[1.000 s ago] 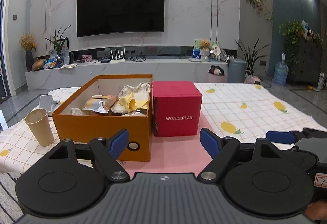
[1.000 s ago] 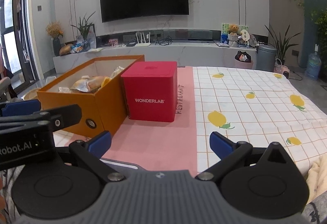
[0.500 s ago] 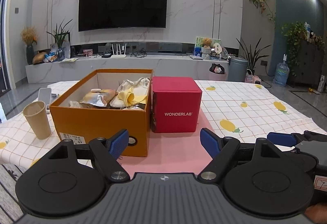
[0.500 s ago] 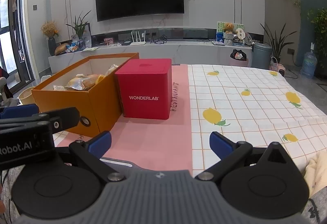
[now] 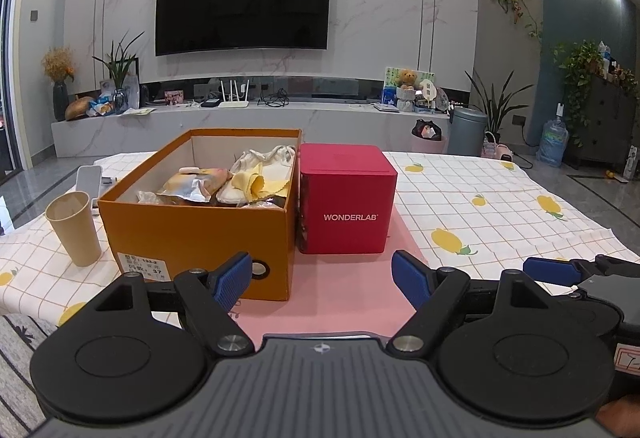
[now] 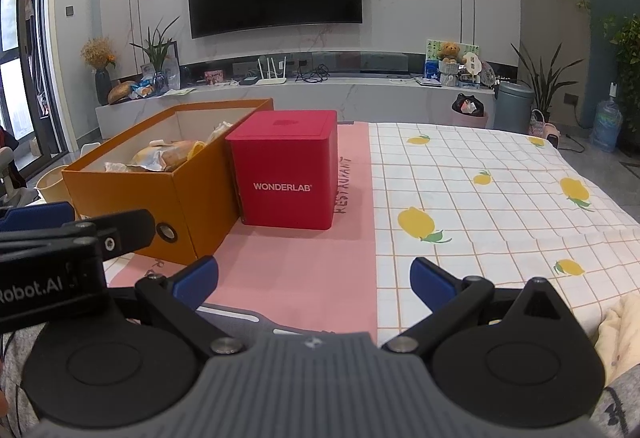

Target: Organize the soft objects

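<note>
An open orange shoe box [image 5: 192, 226] [image 6: 132, 194] stands on the table, holding soft items: a yellow cloth [image 5: 260, 182], a white fabric piece [image 5: 266, 158] and a crinkled foil packet [image 5: 188, 184]. A closed red WONDERLAB box [image 5: 346, 204] [image 6: 286, 168] stands against its right side. My left gripper [image 5: 322, 278] is open and empty, low at the table's near edge in front of both boxes. My right gripper [image 6: 314, 278] is open and empty, to the right of the left one. The left gripper also shows at the left of the right wrist view [image 6: 60, 234].
A paper cup [image 5: 74, 228] and a white phone [image 5: 89, 180] sit left of the orange box. A pink runner [image 6: 304, 258] lies under the boxes on a lemon-print tablecloth [image 6: 480, 198]. A cream cloth [image 6: 620, 334] lies at the lower right.
Both grippers have pulled back and lowered a little, so the boxes look slightly farther. Jaws stayed open; nothing was picked up.
</note>
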The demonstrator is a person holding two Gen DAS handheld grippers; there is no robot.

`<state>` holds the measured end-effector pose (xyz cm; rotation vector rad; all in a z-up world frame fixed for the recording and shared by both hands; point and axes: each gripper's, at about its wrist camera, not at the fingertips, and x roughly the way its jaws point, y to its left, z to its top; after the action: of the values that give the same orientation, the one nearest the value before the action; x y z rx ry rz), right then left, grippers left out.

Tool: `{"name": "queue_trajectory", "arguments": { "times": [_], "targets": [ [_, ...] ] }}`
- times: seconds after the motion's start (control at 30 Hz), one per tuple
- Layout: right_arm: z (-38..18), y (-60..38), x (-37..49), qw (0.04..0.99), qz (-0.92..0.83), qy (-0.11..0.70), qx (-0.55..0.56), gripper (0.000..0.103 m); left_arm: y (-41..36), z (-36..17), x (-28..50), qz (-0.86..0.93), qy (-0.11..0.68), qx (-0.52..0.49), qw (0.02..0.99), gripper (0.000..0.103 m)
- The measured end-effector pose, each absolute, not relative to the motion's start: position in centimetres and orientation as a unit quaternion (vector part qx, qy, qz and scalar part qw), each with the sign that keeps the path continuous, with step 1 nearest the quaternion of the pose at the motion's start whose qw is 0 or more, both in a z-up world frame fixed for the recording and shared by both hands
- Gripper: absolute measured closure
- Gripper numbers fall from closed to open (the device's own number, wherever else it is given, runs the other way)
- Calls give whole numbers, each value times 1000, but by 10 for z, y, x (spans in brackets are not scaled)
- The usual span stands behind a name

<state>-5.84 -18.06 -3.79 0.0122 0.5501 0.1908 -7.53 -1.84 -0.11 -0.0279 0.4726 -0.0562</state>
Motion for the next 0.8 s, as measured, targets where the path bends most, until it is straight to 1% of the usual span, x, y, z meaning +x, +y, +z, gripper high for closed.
{"name": "queue_trajectory", "arguments": {
  "times": [0.8],
  "targets": [
    [-39,-180,-61,960,91,266,1,3,-18,-1,-76,-28,230,-12,973,10]
  ]
}}
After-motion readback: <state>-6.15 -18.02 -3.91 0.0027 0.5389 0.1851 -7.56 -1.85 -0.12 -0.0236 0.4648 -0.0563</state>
